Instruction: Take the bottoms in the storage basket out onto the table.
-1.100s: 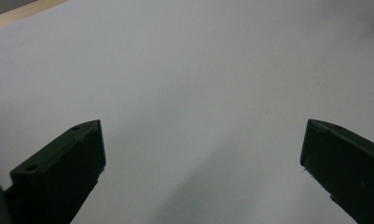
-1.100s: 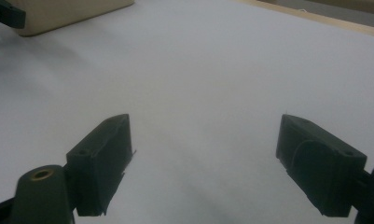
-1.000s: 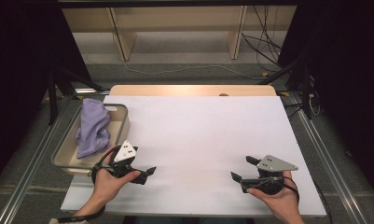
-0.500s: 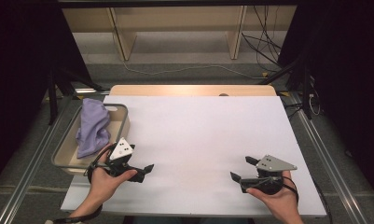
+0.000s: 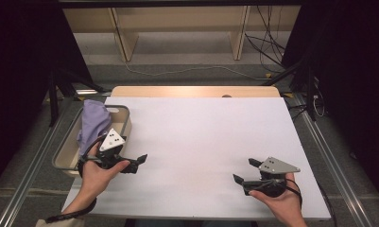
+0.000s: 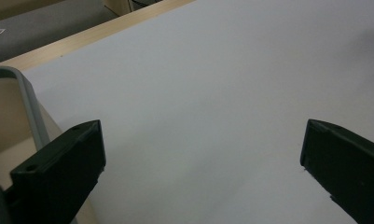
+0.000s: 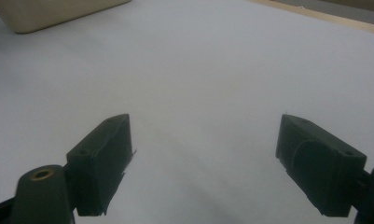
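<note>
**Both tongs released and empty; cloth in bin at left edge**

Nearest the person, the right tongs (image 5: pixel 244 172) were held in the right hand (image 5: pixel 279 201) low over the near right part of the tabletop (image 5: pixel 201 142). Jaws stood wide apart with nothing between them; in the right gripper view only bare white surface lay beyond the right tongs (image 7: pixel 203 154). The grey three-cornered plate sat level on top.

Slightly farther in, on the left side, the left tongs (image 5: pixel 139 161) were held in the left hand (image 5: pixel 98 172), just beside the near right corner of the bin (image 5: pixel 64 158). Jaws were also spread wide, empty, pointing rightward across the tabletop. The plate on this one was tilted up. In the left gripper view the left tongs (image 6: pixel 198 168) framed white surface, with the bin's grey rim and beige inside (image 6: pixel 17 102) at the left, touching or nearly touching the left jaw; which, I could not tell.

The lavender cloth (image 5: pixel 93 122) lay bunched in the bin, its far part heaped above the rim. It was near the left tongs but apart from them, and well apart from the right tongs.

Farther off, the wooden edge (image 5: pixel 192 91) of the tabletop showed past the white sheet. Beyond that were the floor, loose cables (image 5: pixel 267 52) and pale wooden shelving legs (image 5: pixel 239 30).
</note>
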{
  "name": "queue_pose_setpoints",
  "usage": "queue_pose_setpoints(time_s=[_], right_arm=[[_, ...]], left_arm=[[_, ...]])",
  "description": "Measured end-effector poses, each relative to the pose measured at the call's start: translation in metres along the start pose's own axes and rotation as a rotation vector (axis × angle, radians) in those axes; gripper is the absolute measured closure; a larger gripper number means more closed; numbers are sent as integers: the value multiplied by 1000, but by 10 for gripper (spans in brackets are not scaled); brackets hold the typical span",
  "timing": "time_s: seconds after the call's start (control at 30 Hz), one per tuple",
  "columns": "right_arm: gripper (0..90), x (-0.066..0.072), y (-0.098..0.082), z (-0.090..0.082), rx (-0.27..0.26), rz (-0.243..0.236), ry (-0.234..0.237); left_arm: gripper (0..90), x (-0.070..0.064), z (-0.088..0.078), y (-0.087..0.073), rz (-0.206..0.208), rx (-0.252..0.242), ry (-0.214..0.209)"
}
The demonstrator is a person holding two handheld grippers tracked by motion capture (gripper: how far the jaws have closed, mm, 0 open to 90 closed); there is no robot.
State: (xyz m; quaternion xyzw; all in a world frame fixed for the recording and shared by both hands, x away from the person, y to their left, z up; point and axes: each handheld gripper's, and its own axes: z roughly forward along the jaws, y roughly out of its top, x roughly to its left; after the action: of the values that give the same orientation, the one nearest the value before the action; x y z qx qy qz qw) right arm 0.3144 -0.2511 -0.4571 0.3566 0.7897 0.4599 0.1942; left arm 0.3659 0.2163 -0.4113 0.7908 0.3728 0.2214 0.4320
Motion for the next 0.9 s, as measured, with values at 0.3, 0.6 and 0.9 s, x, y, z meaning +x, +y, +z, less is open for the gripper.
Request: queue_pose_setpoints(time_s=[0.3,0.6,0.9], right_arm=[[194,2,1,1,0,-4,3],[194,2,1,1,-1,-5,4],[193,2,0,1,-1,-6,8]], left_arm=[[0,22,-7,14,-17,-33,53],[0,42,-10,19,-43,-39,112],[0,67,-12,18,-69,-32,184]])
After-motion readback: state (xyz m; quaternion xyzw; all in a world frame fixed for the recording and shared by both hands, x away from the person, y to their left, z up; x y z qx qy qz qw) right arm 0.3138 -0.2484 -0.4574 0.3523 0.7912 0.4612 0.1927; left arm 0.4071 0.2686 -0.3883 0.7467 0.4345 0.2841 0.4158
